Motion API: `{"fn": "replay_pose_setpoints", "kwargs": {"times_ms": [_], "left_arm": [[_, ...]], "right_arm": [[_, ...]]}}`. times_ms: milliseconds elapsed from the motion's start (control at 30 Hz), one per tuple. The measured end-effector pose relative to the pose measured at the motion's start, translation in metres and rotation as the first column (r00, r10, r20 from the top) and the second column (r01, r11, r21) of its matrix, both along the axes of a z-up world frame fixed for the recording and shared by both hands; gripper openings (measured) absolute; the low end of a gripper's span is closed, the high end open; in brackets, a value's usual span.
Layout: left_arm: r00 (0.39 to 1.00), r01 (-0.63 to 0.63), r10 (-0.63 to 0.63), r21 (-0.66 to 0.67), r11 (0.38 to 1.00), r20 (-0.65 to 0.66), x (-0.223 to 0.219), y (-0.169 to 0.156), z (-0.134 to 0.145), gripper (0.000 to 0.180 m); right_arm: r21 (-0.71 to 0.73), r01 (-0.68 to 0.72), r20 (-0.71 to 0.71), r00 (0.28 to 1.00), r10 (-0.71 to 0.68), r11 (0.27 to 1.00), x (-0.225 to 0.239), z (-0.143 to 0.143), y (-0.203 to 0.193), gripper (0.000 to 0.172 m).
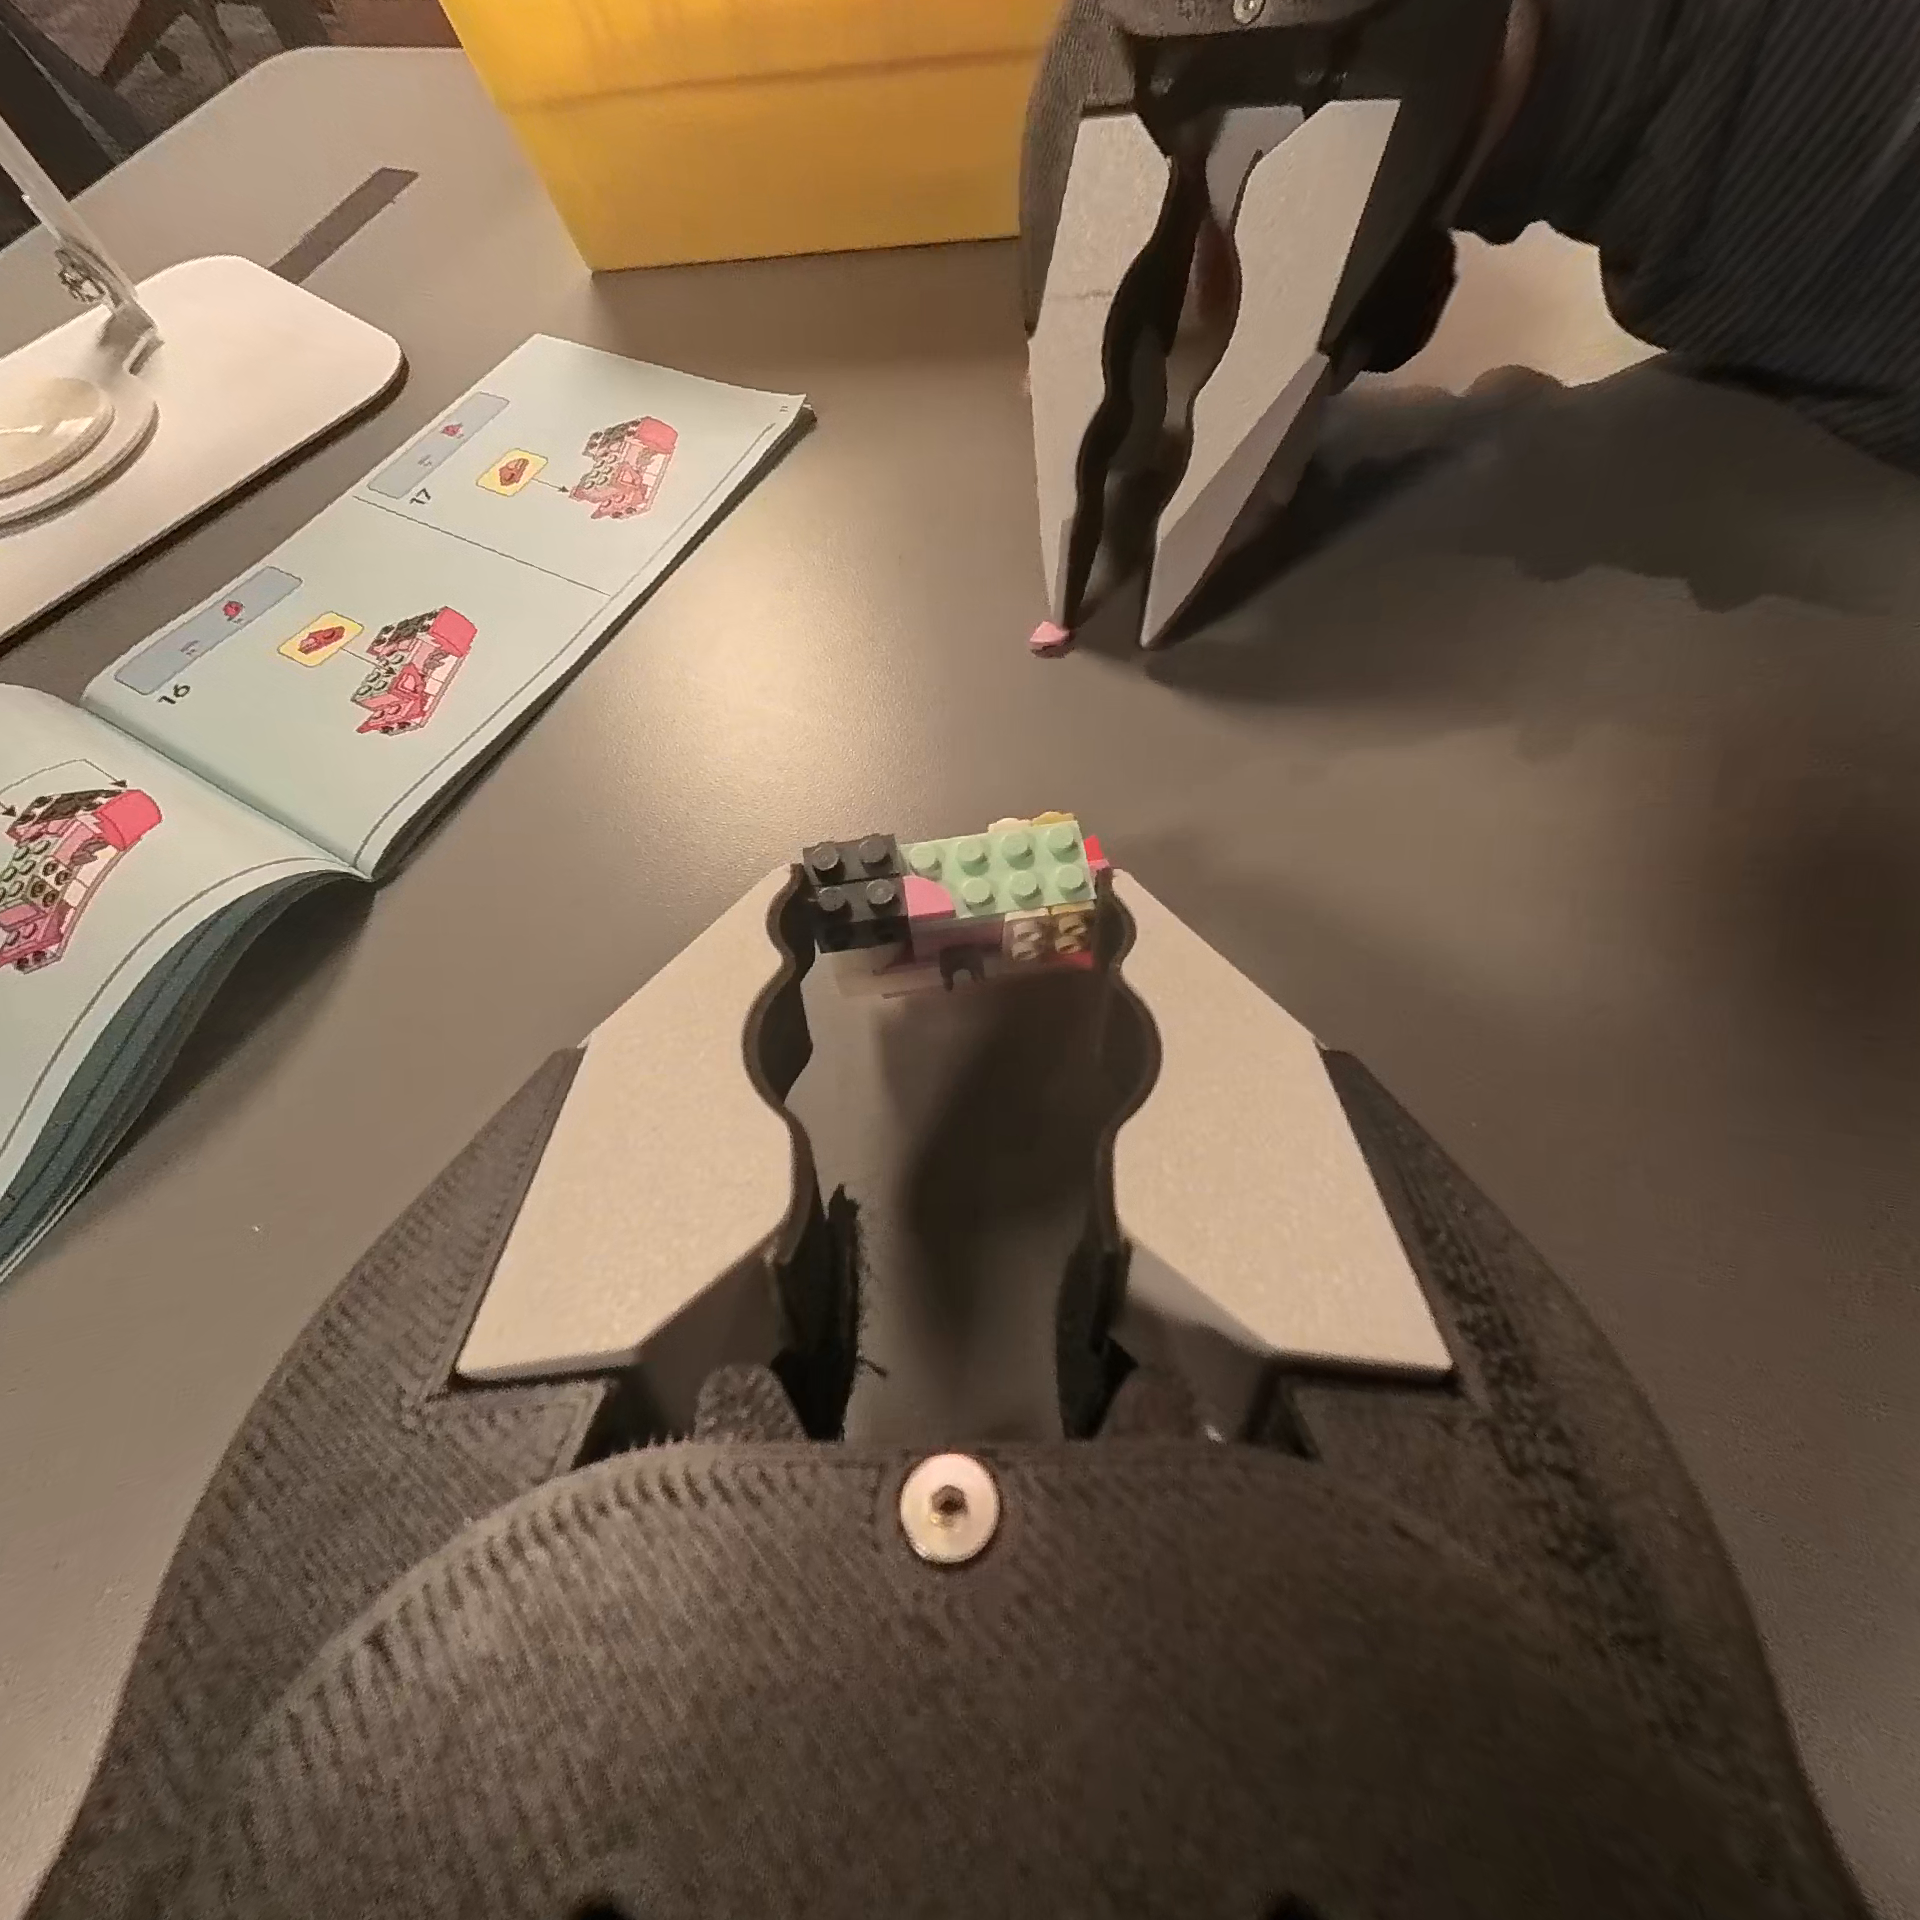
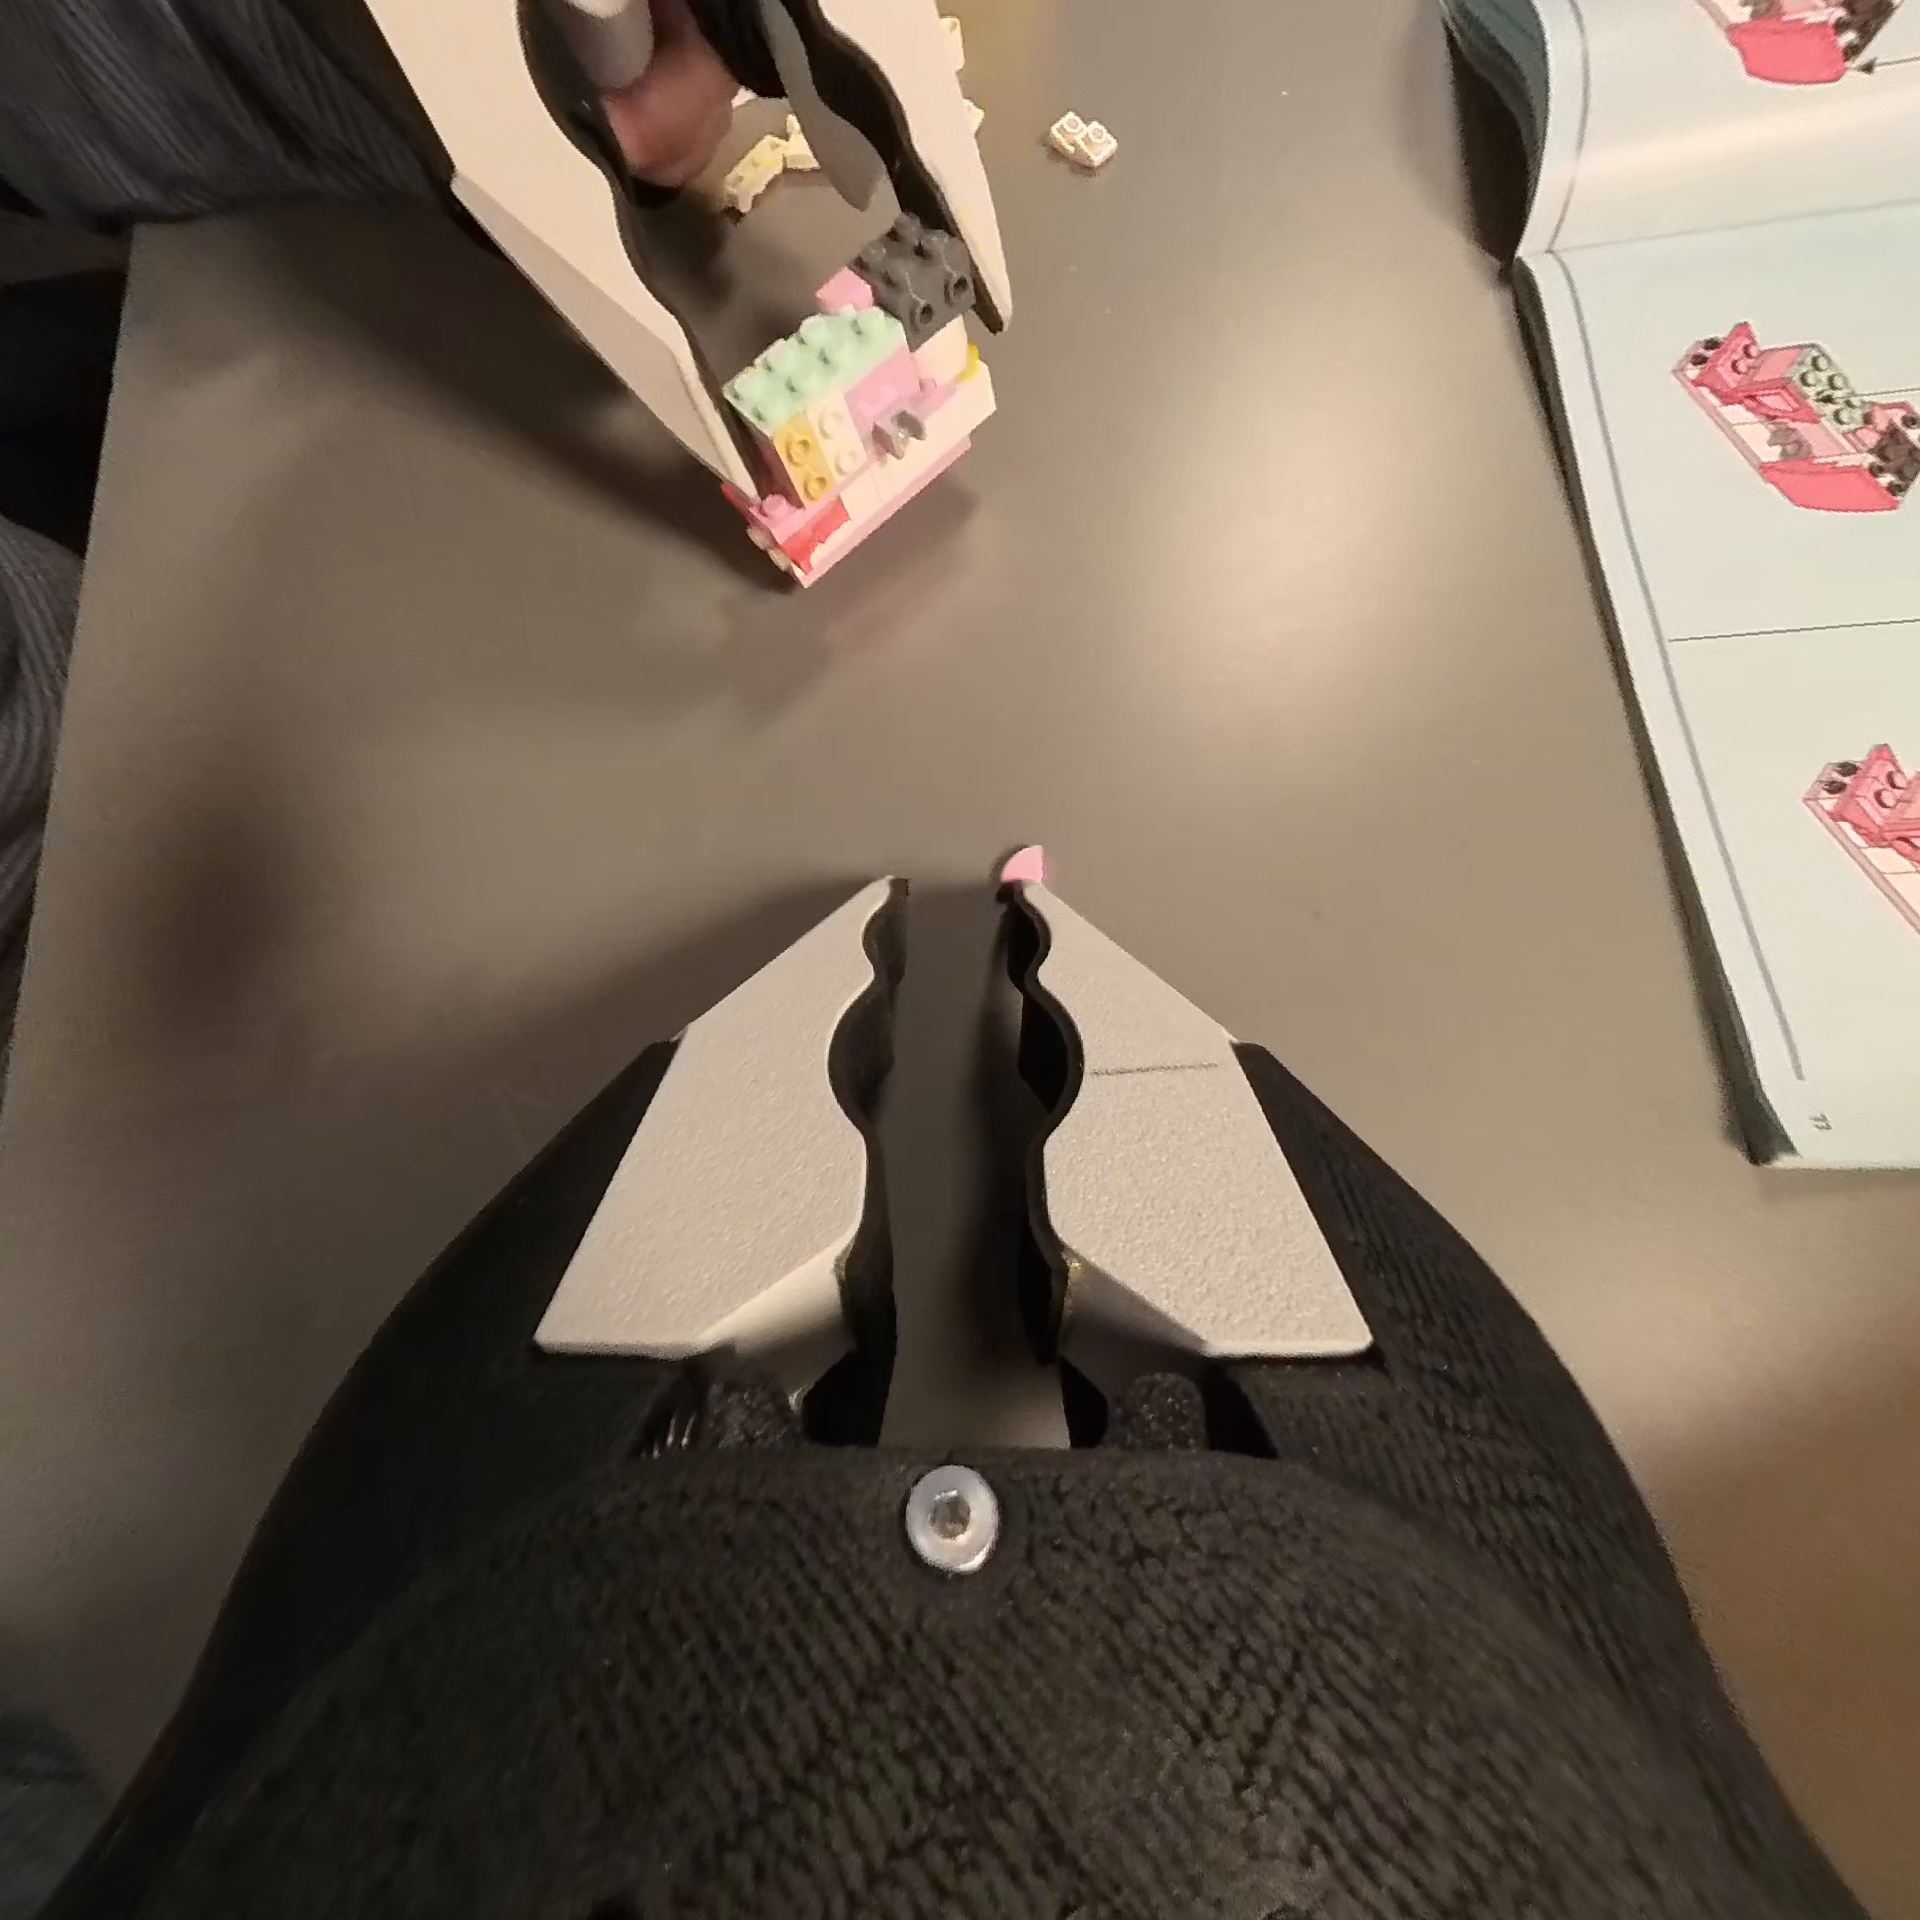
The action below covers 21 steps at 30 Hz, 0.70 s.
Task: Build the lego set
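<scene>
On a grey table [image 1: 1351, 935], two hand-held grippers work among toy bricks.

Nearest, the left gripper [image 1: 954, 904] clamps a small brick model [image 1: 966, 899], mint-green, black, pink and white, both pads pressed to its ends. Farther off, the right gripper [image 2: 951, 894] stands tips down on the tabletop, jaws narrowly parted and holding nothing; a tiny pink piece [image 2: 1023, 864] lies just outside one fingertip. Beyond lie an open instruction booklet [image 1: 436, 582], a white stand base [image 1: 208, 353] and a yellow box [image 1: 769, 135].
</scene>
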State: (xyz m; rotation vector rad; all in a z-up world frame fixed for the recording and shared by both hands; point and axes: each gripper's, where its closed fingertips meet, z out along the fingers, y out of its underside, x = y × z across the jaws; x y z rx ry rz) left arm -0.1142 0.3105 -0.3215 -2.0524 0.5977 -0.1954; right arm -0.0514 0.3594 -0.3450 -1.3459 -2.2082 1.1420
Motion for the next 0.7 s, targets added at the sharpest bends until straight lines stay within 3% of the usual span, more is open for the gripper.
{"fn": "replay_pose_setpoints", "kwargs": {"times_ms": [133,267,400,700], "left_arm": [[1.0,0.001,-0.001,-0.002,1.0,-0.001,0.0,0.0,0.0,0.053],[1.0,0.002,-0.002,-0.002,1.0,-0.001,0.001,0.0,-0.001,0.053],[1.0,0.001,-0.001,0.001,1.0,-0.003,0.001,0.0,0.0,0.053],[1.0,0.005,-0.005,0.005,1.0,-0.006,0.002,0.0,0.001,0.053]], "right_arm": [[-0.027,-0.03,-0.001,1.0,0.03,0.999,0.001,0.002,-0.008,0.018],[0.054,0.018,-0.059,0.998,-0.015,0.998,-0.004,0.005,0.007,0.01],[0.02,0.033,-0.06,0.998,-0.031,0.999,-0.006,0.004,0.01,0.015],[0.096,0.015,-0.072,0.997,-0.008,0.995,-0.011,-0.002,0.007,0.012]]}}
